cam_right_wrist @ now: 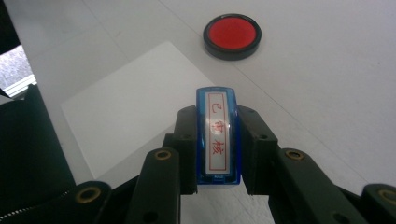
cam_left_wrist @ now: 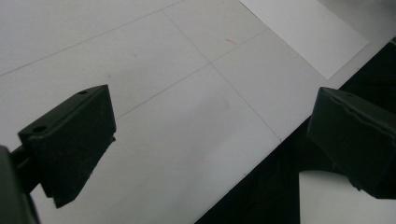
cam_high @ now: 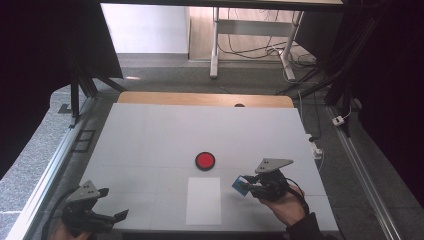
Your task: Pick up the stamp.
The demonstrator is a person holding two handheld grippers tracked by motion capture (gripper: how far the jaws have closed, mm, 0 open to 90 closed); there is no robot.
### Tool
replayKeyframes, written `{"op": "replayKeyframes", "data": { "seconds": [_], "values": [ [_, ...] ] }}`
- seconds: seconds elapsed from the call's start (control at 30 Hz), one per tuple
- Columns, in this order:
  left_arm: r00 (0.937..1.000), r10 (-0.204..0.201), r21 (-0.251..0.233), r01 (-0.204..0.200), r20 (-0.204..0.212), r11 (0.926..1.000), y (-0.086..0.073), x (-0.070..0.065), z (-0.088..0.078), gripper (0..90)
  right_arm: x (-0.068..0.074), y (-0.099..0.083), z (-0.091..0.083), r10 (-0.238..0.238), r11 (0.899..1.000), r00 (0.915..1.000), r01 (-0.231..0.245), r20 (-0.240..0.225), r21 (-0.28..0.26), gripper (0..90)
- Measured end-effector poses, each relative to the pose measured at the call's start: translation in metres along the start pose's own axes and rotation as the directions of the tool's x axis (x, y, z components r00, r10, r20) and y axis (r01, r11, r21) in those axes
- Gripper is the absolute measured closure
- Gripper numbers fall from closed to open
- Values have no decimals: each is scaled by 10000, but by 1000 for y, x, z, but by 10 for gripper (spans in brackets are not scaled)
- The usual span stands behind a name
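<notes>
Nearest, at the table's (cam_high: 150,130) front left corner: left gripper (cam_high: 112,216) idle, jaws spread wide with nothing between them, bare white surface and the table edge below in the left gripper view (cam_left_wrist: 210,135).

Just beyond, front right: right gripper (cam_high: 250,187) clamped firmly on a blue stamp (cam_right_wrist: 218,135), jaws pressing its two long sides, label with red characters facing the gripper camera. Stamp (cam_high: 241,184) held off the table, just right of the white sheet of paper (cam_high: 203,200), apart from it.

Farther in, near the middle of the table: round red ink pad (cam_high: 205,160), open, black rim, beyond the sheet's far edge and well clear of the stamp (cam_right_wrist: 232,35).

Judged progress: pick-up done, stamp secure in the grip. Sheet apparently blank, no print visible. Probably left: inking on the pad if needed, pressing onto the paper, setting the stamp down. Early stage, by the look of it.
</notes>
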State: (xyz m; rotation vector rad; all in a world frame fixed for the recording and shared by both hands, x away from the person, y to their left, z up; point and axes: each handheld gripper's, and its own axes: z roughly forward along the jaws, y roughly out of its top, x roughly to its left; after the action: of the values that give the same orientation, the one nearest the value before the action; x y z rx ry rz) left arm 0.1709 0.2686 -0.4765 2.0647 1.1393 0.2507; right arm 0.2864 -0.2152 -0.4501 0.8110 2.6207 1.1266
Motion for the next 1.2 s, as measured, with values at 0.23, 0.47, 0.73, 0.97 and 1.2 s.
{"op": "replayKeyframes", "data": {
  "seconds": [0.23, 0.47, 0.73, 0.97, 1.2],
  "values": [
    [9999, 141, 75, -142, 25, 9999, 0, -1, 1, 9, 3, 9, 1, -253, 9996, 9992, 249, -316, -126, 715],
    [9993, 373, 107, -373, 16, 9992, 1, -3, 1, 3, 8, 22, 3, -576, 9980, 9961, 556, -662, -308, 715],
    [9995, 139, -190, -133, 298, 9997, -1, 1, -2, 0, 11, 33, 9, -742, 9965, 9919, 697, -1032, -468, 715],
    [9981, 55, -209, -42, 614, 9998, -1, 3, -3, 0, 13, 43, 12, -891, 9949, 9877, 822, -1288, -577, 715],
    [9968, 75, -148, -63, 795, 9999, -1, 4, -2, 0, 15, 51, 17, -1005, 9939, 9853, 931, -1379, -591, 715]
  ]
}}
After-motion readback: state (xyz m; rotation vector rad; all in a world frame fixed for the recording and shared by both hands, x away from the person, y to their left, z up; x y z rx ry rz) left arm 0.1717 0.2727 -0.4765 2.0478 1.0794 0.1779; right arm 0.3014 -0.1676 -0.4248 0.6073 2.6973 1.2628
